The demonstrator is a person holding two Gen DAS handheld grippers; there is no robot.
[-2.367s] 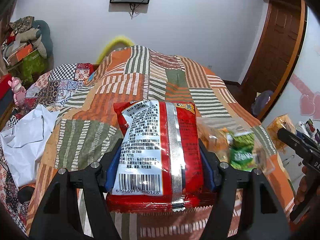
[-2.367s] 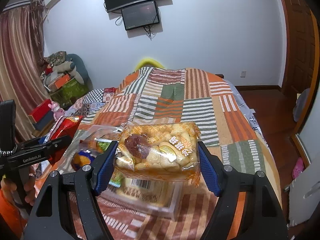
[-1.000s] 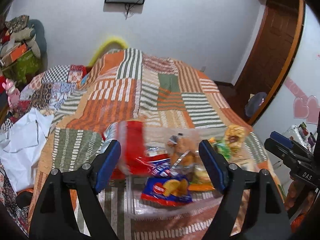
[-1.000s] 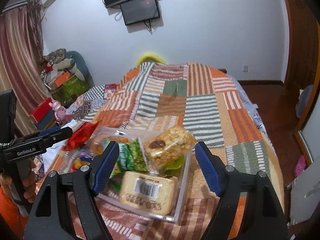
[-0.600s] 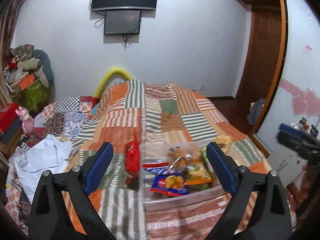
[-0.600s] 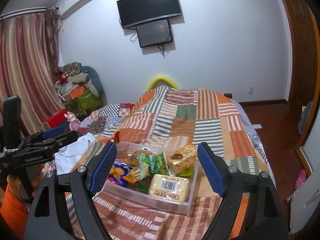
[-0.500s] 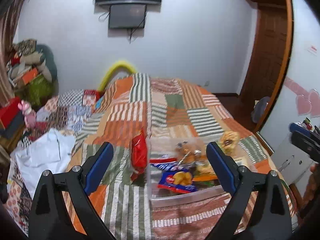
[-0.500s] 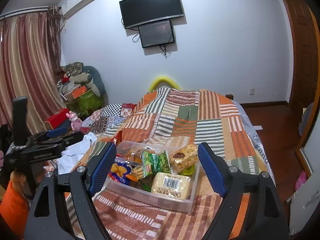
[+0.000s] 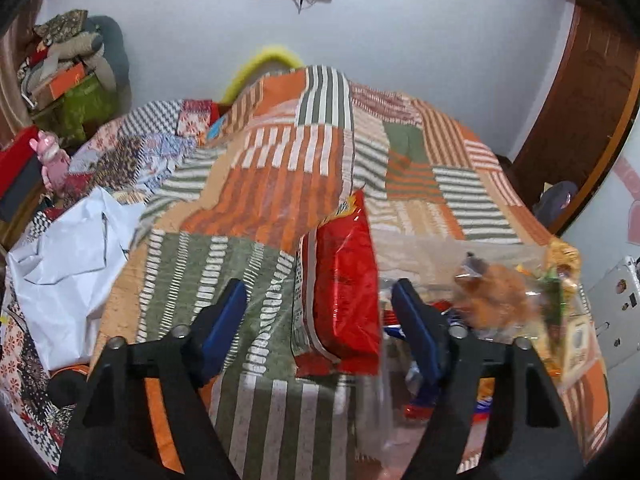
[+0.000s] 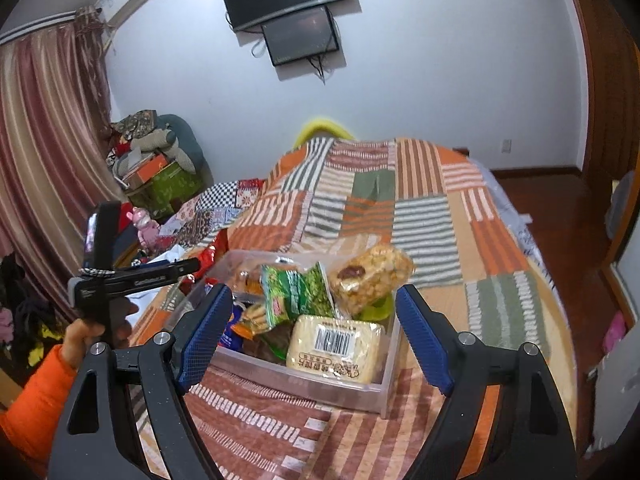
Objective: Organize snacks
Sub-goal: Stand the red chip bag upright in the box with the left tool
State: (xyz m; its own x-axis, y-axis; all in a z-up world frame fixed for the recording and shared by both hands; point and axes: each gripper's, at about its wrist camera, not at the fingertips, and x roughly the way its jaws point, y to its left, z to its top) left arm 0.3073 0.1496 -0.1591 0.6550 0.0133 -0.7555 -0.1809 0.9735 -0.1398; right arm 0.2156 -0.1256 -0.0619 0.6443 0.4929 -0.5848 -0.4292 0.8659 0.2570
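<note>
Red and glossy, the chip bag (image 9: 344, 292) stands on edge on the bed (image 9: 248, 184), leaning against the clear bin (image 10: 372, 390), outside it. The left hand-held gripper (image 9: 320, 320) hovers wide and empty around it; the right hand-held gripper (image 10: 314, 334) is wide and empty too. Best to close on the bag's flat faces gently, lift clear of the rim, then lay it flat among the packets.

Red snack bag (image 9: 344, 280) on orange, green and white striped patchwork quilt (image 9: 280, 176).
</note>
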